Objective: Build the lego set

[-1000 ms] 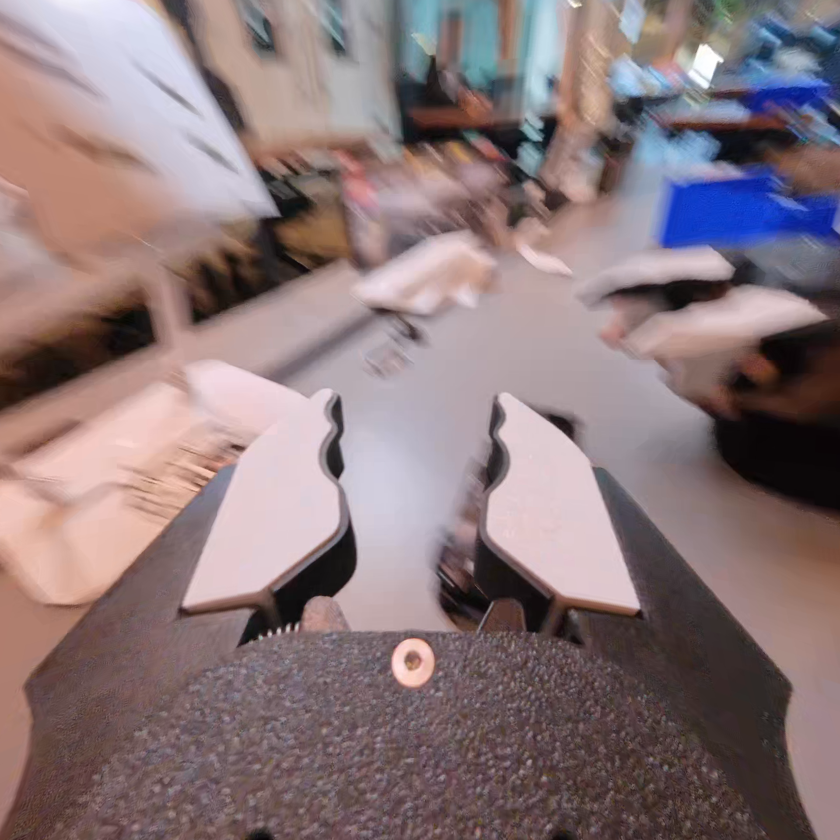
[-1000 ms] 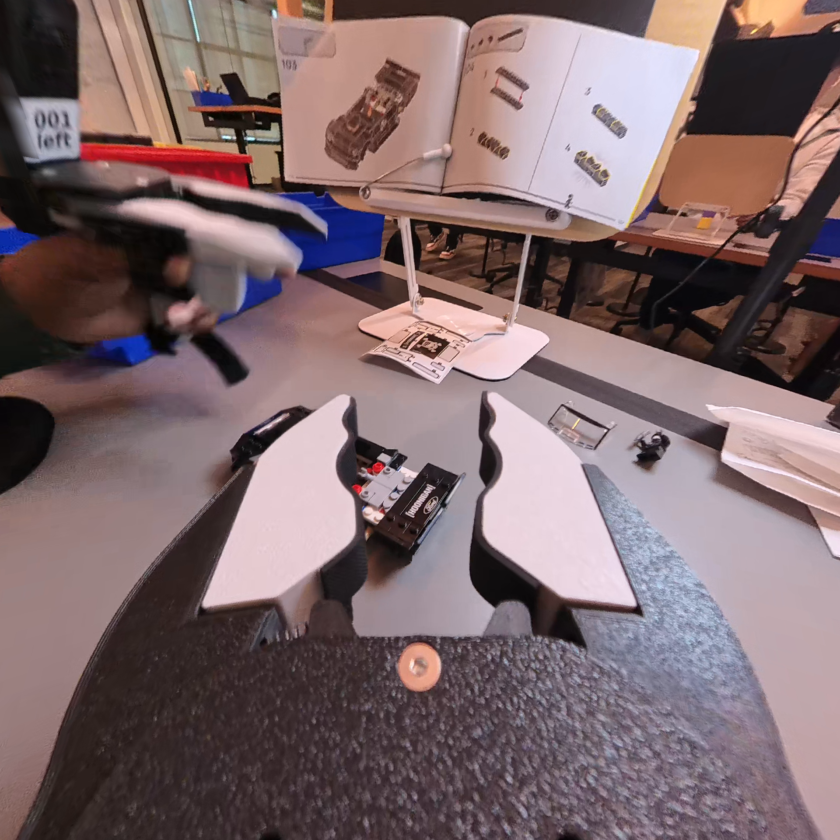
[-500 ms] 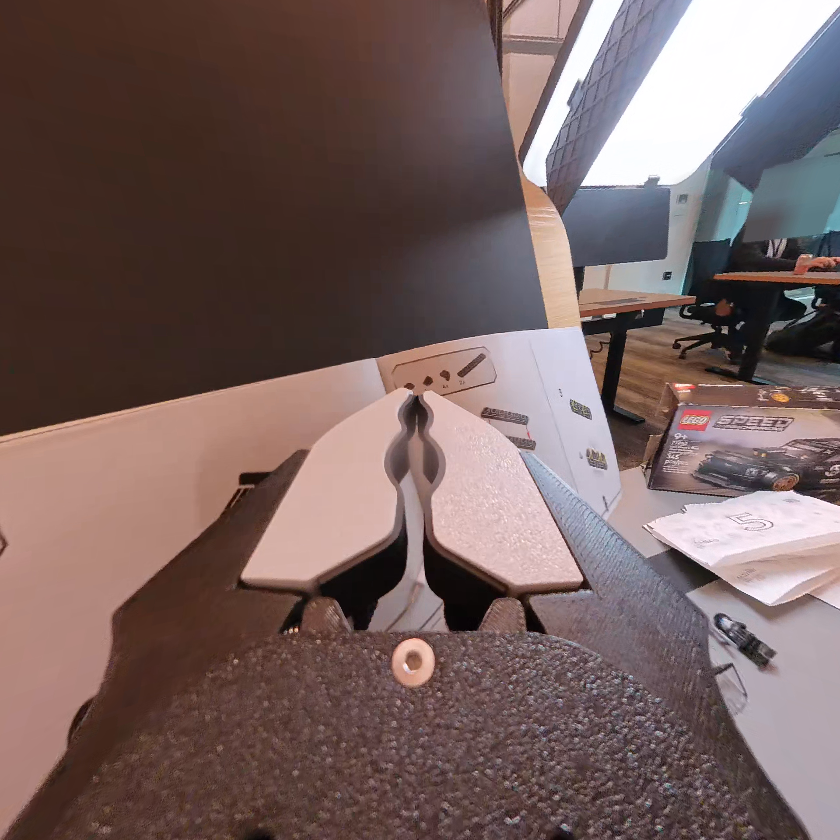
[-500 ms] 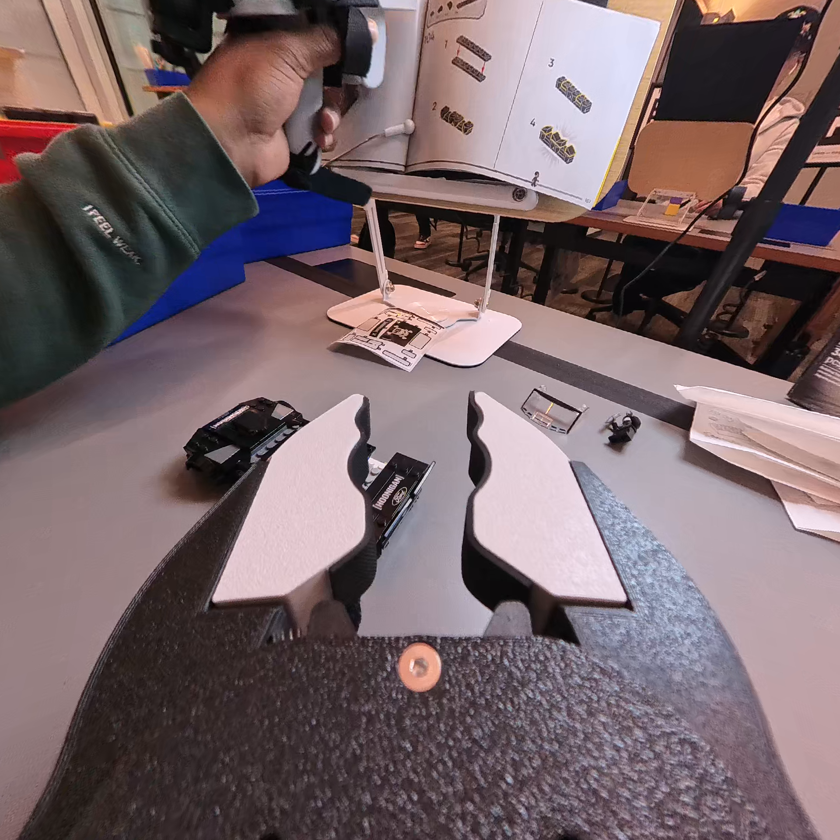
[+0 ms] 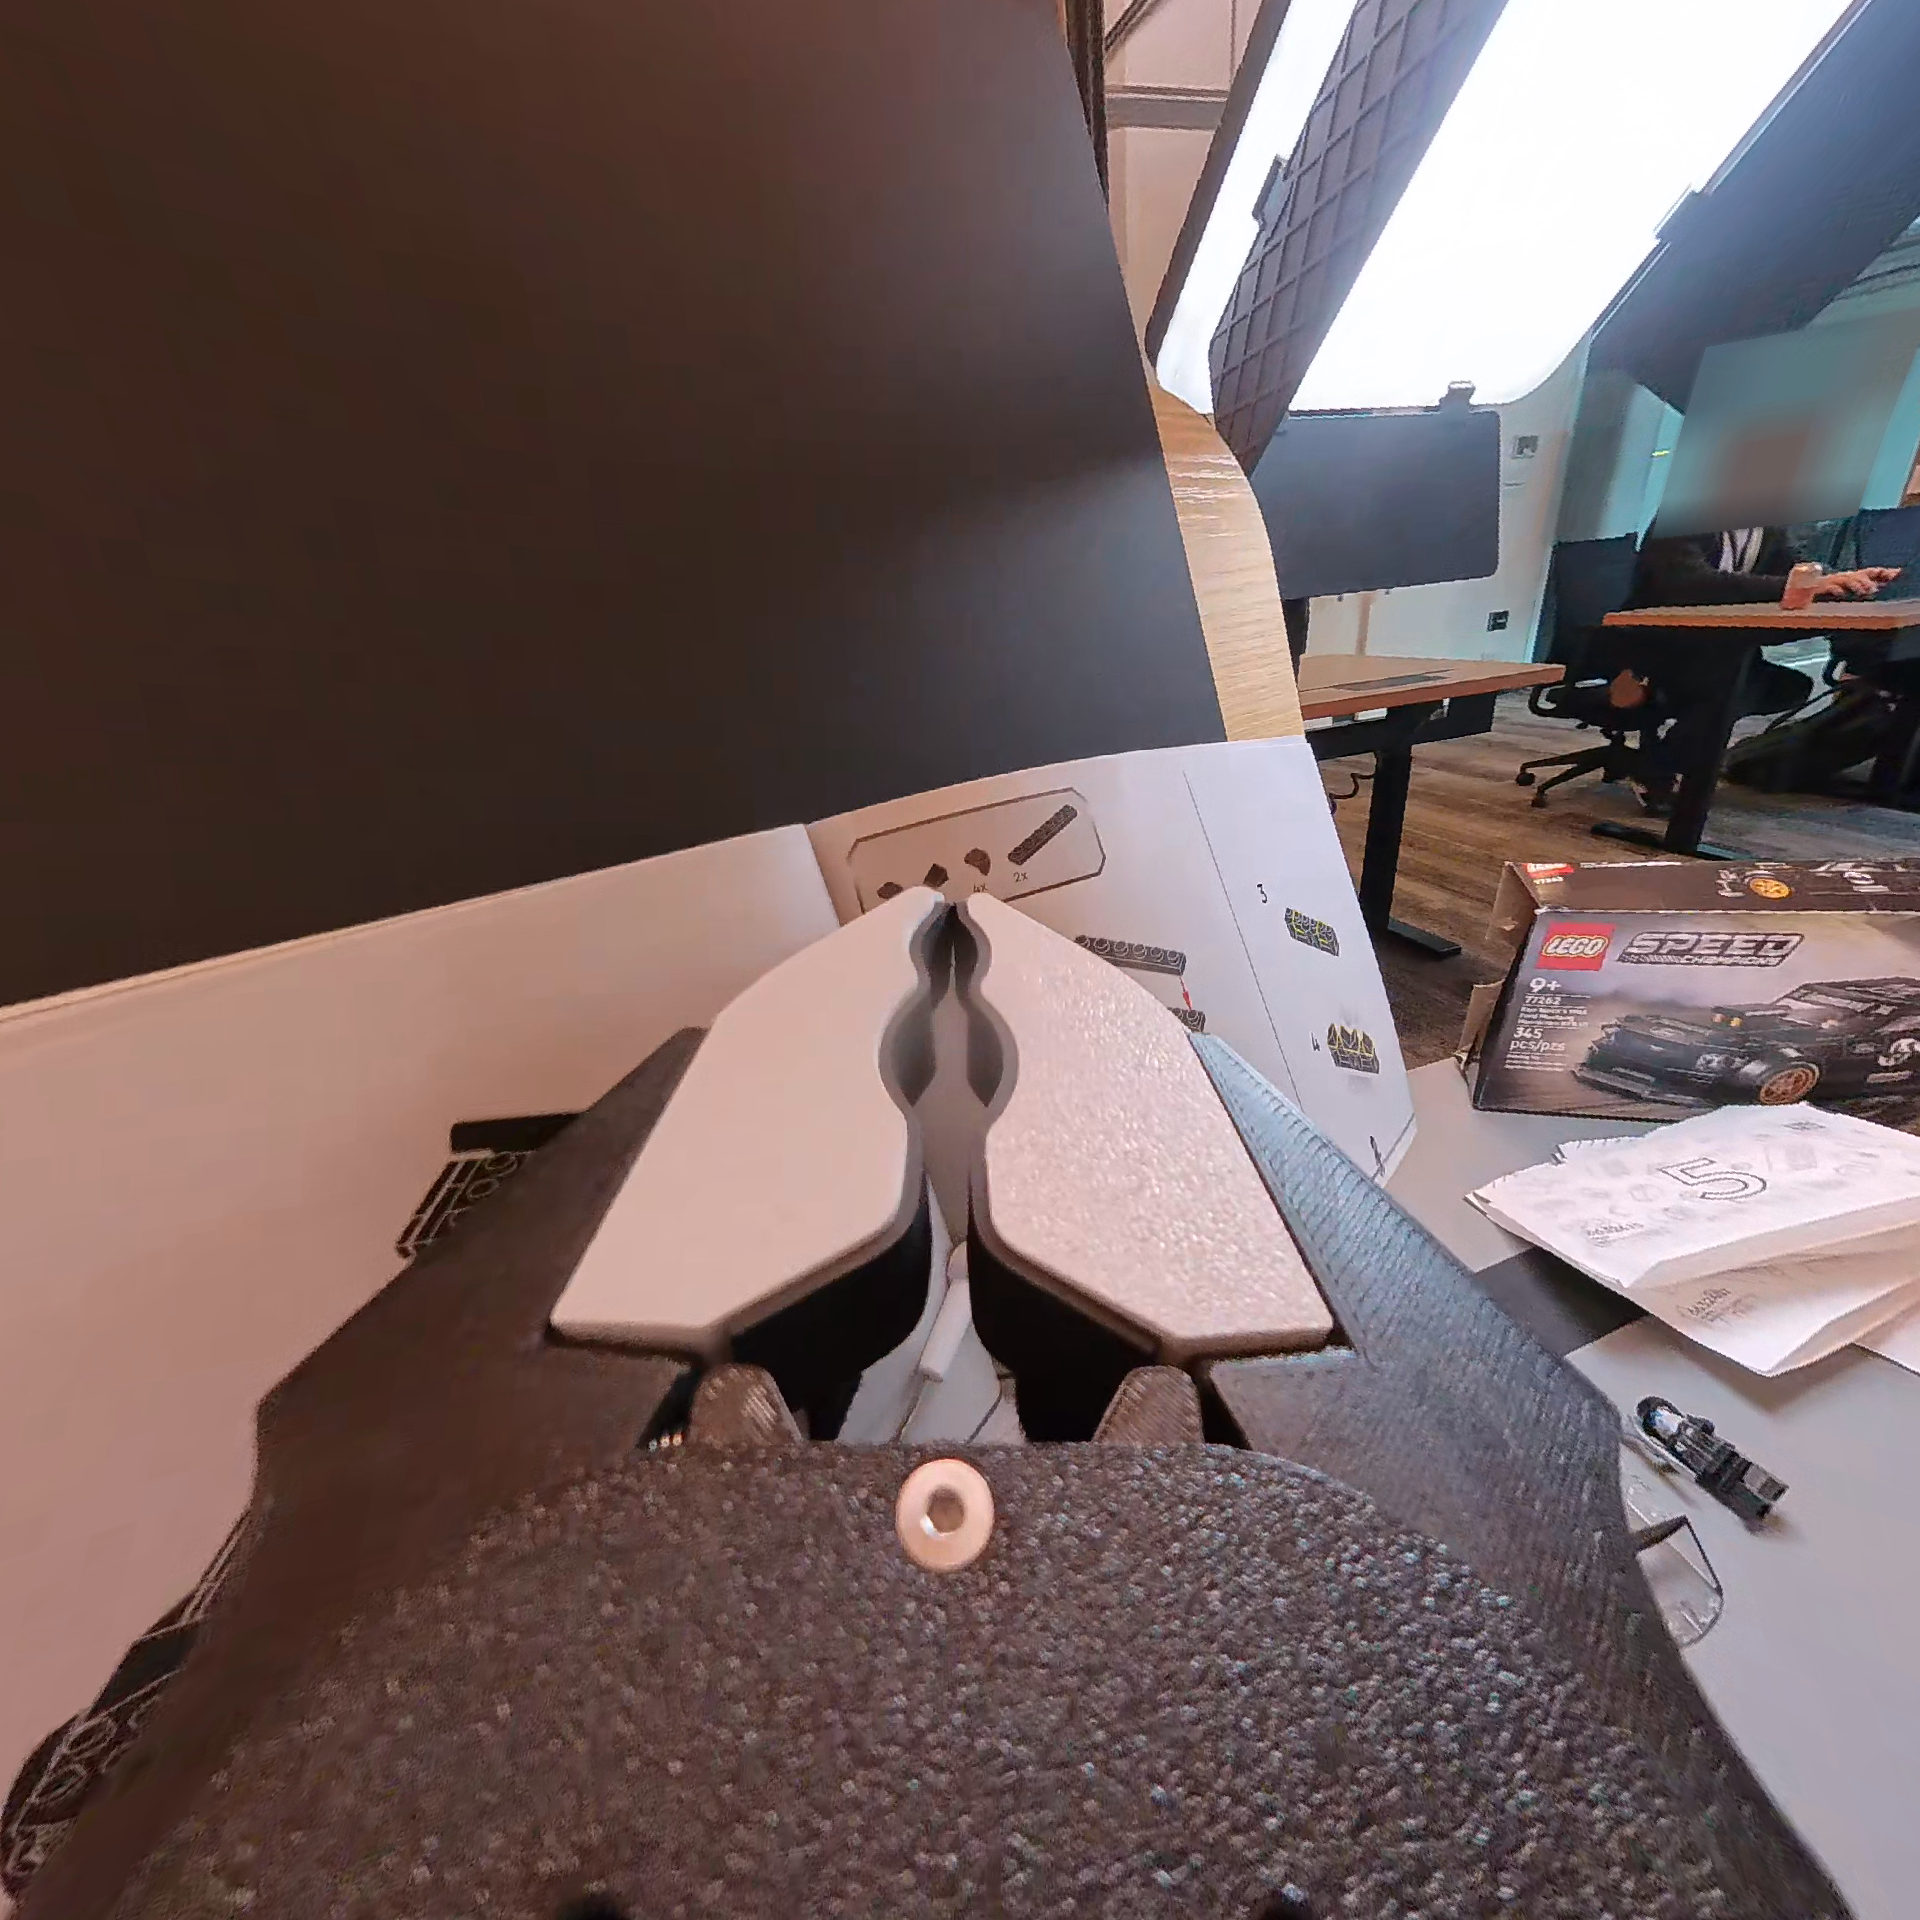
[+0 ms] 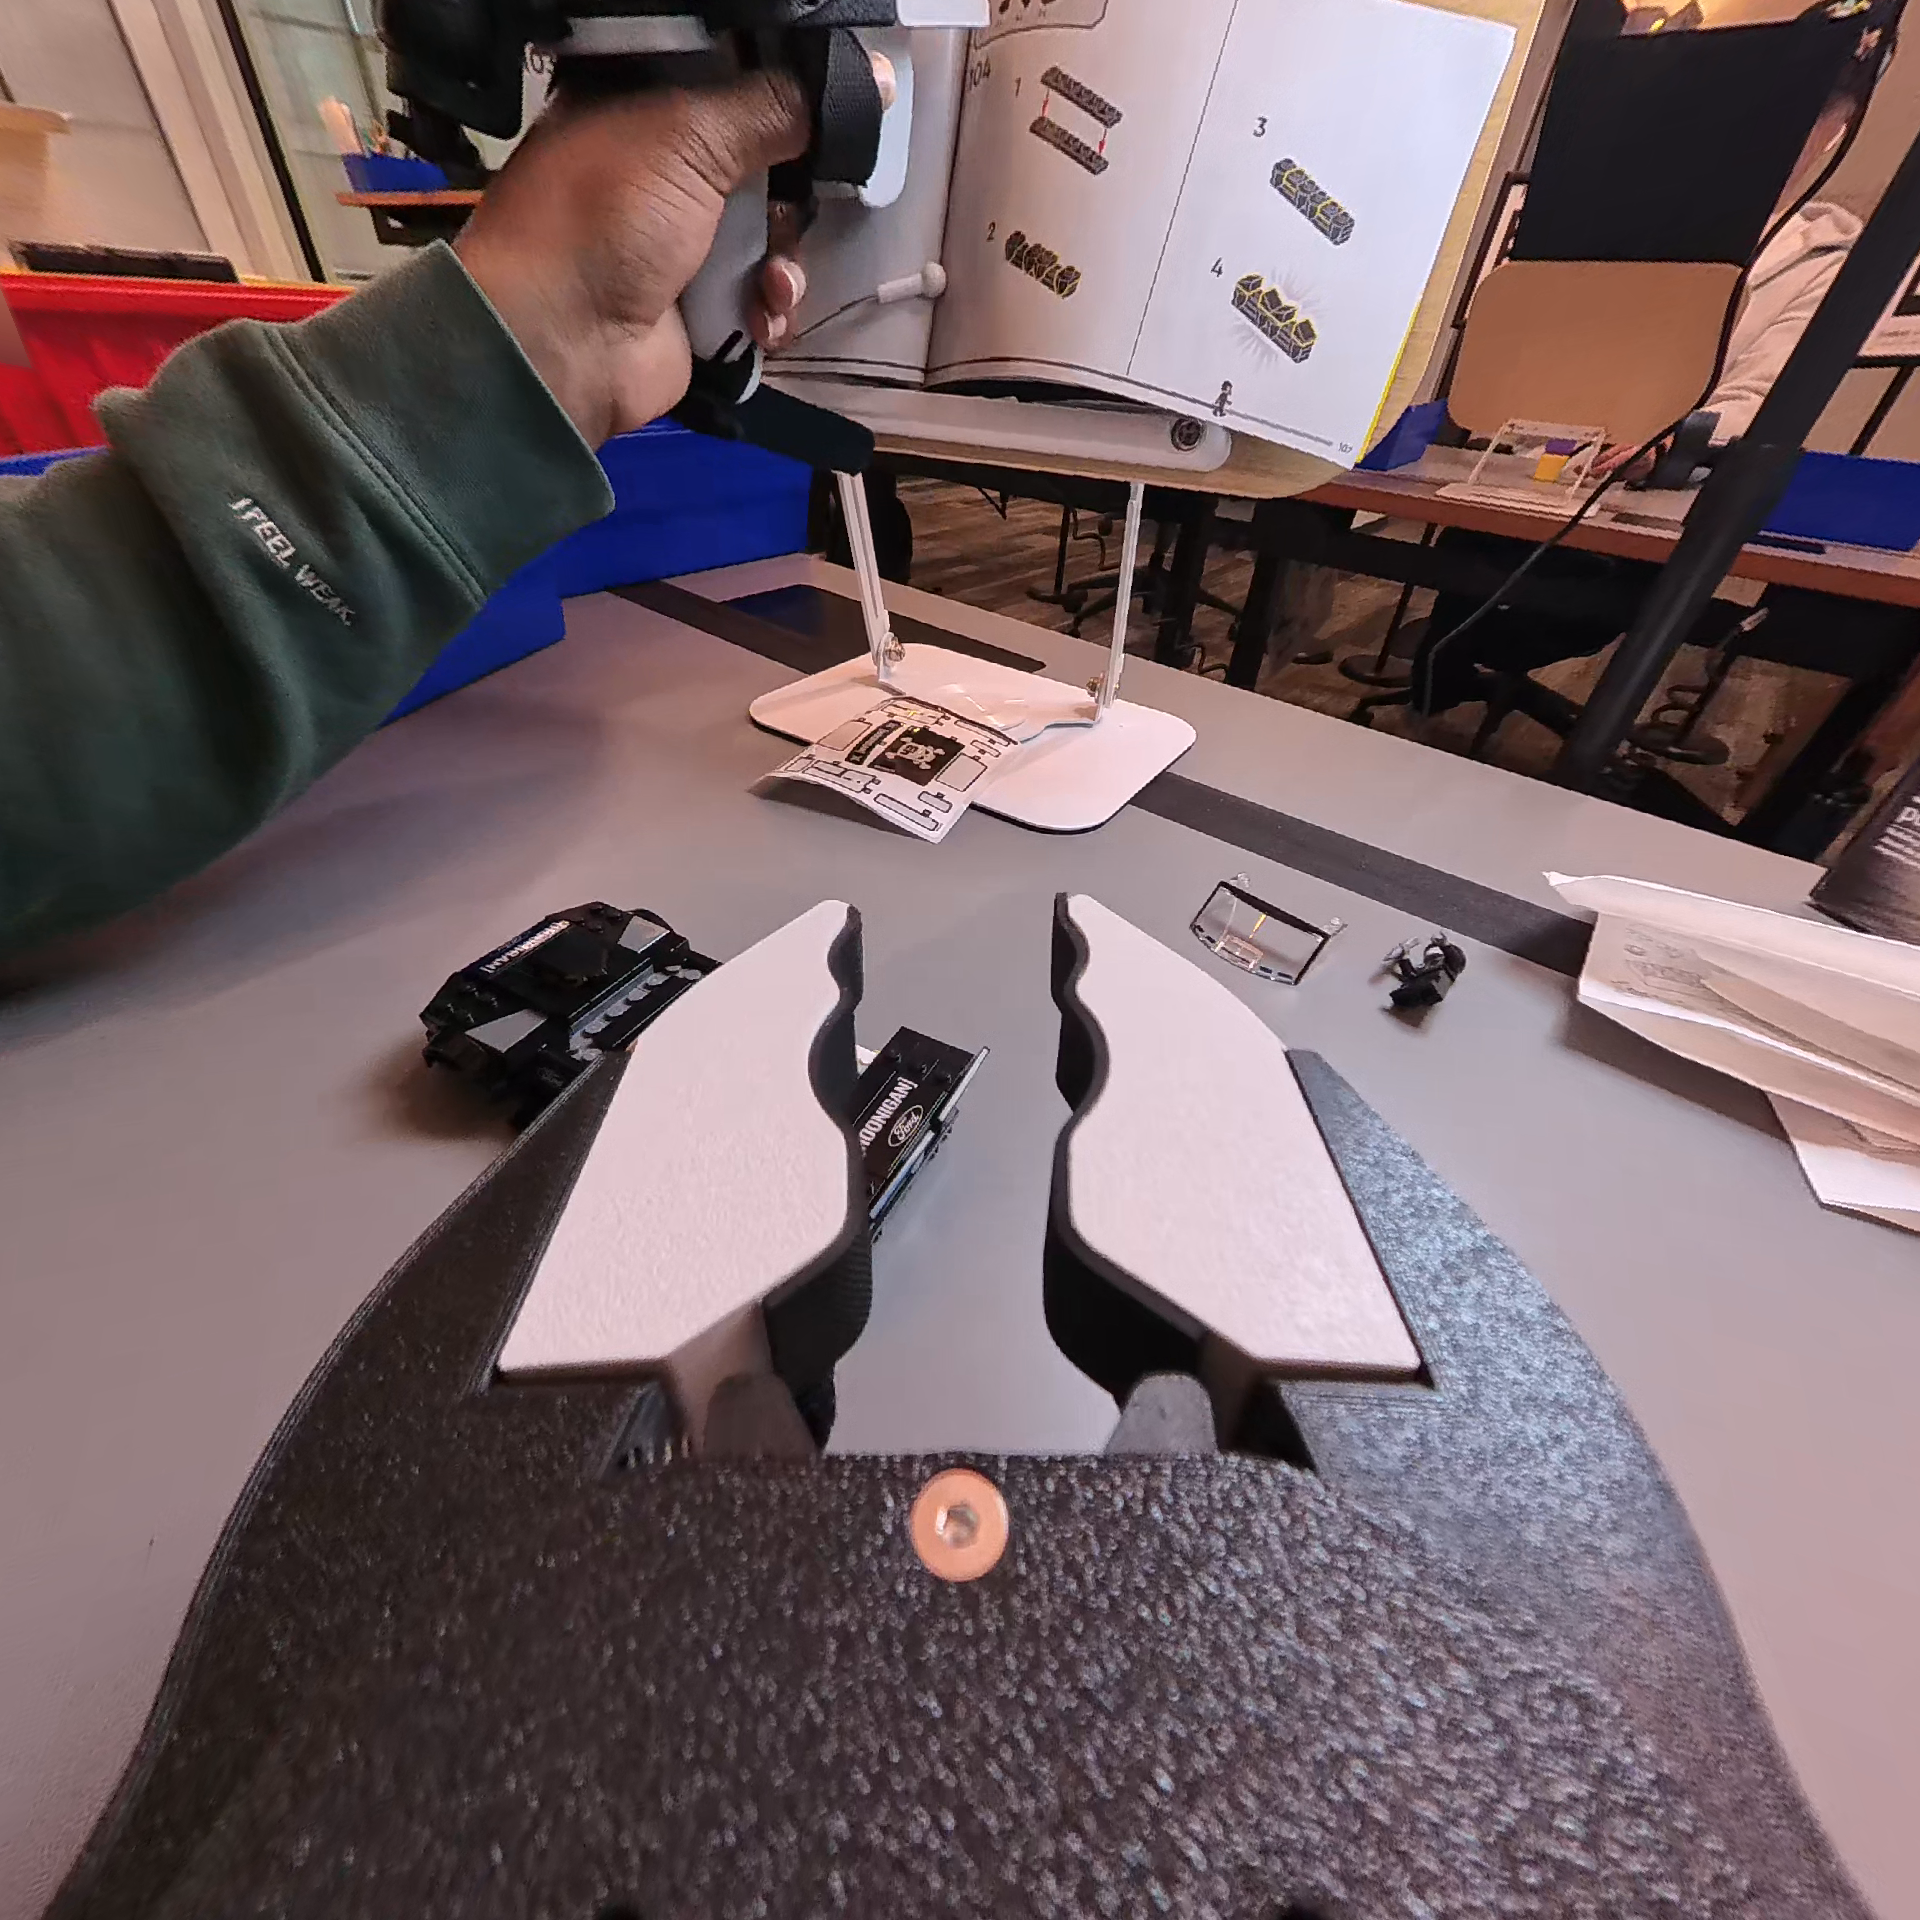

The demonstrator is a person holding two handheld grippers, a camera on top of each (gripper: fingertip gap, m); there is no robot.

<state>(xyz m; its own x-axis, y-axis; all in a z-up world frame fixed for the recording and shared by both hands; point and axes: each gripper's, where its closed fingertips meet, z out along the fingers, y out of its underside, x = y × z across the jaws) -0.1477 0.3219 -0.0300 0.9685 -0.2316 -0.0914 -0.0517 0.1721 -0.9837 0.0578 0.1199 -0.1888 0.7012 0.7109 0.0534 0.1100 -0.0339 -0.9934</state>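
Observation:
My left gripper [image 5: 951,914] is shut, raised to the open instruction booklet [image 5: 1226,883], with its tips over the page near the fold. I cannot tell whether a page is caught between them. In the right wrist view a hand [image 6: 644,208] in a green sleeve holds it at the booklet [image 6: 1195,187]. My right gripper [image 6: 956,914] is open and empty, low over the grey table [image 6: 312,1195]. A black lego car section [image 6: 551,997] lies left of its fingers. A second black section [image 6: 914,1112] lies partly under the left finger.
The booklet stand's white base [image 6: 1081,769] holds a sticker sheet [image 6: 894,758]. A clear windscreen piece [image 6: 1262,930] and a small black piece [image 6: 1423,966] lie to the right. White paper bags [image 6: 1745,997] and the set's box [image 5: 1704,997] are farther right. The grippers' ends are close to 35 centimeters from one another. My left tips are about 35 centimeters from the clear windscreen piece [image 6: 1262,930], my right tips only 20 centimeters.
My left gripper swung up from the table to the booklet and closed from open to shut. My right gripper shifted slightly right and stayed open.

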